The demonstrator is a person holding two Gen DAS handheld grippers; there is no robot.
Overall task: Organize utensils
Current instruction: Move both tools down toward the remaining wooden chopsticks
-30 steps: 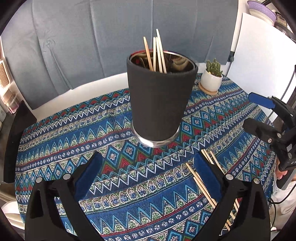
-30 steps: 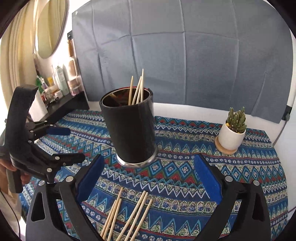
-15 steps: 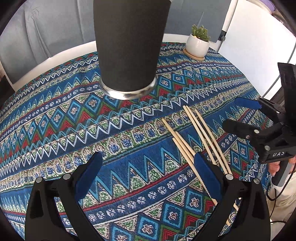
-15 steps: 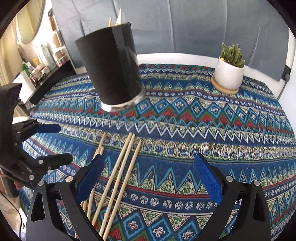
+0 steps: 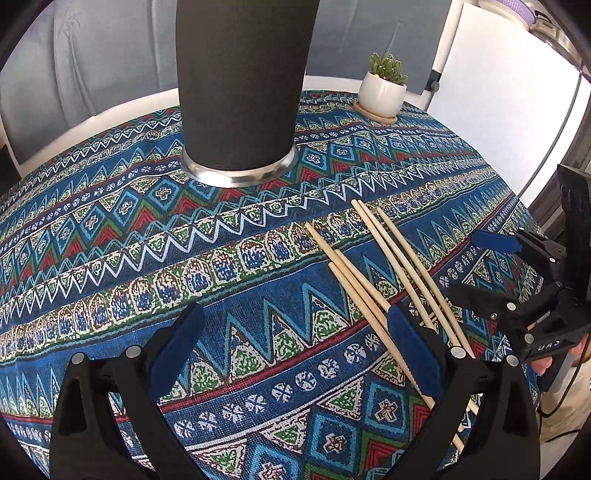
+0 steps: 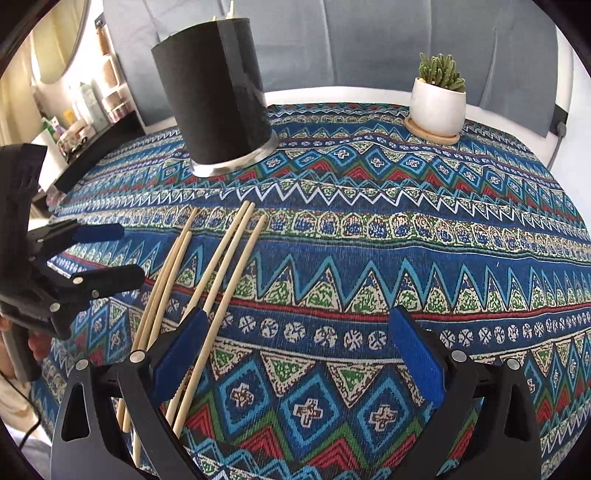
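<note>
Chopsticks point(image 5: 391, 273) lie loose on the patterned tablecloth point(image 5: 221, 266), five pale sticks fanned in a loose bundle at the lower right of the left wrist frame and the lower left of the right wrist frame point(image 6: 207, 280). Nearest the lens, the left gripper point(image 5: 293, 350) has its blue-padded fingers spread wide with nothing between them; its right finger point(image 5: 413, 354) overlaps the near ends of the sticks in the picture, contact unclear. The right gripper point(image 6: 295, 354) is likewise spread and empty, its left finger point(image 6: 177, 354) crossing over the same bundle. Each gripper appears at the other frame's edge, jaws parted, held by a hand point(image 6: 35, 343) that is only partly seen. Farther back, a black cylindrical holder point(image 5: 242, 85) with a metal base stands upright on the cloth, well apart from the loose sticks; stick tips point(image 6: 231, 7) peek above its rim at the top of the right wrist frame. Farthest, in the upper right, a small cactus in a white pot point(image 6: 437, 107) sits on a wooden coaster point(image 6: 430, 134).
</note>
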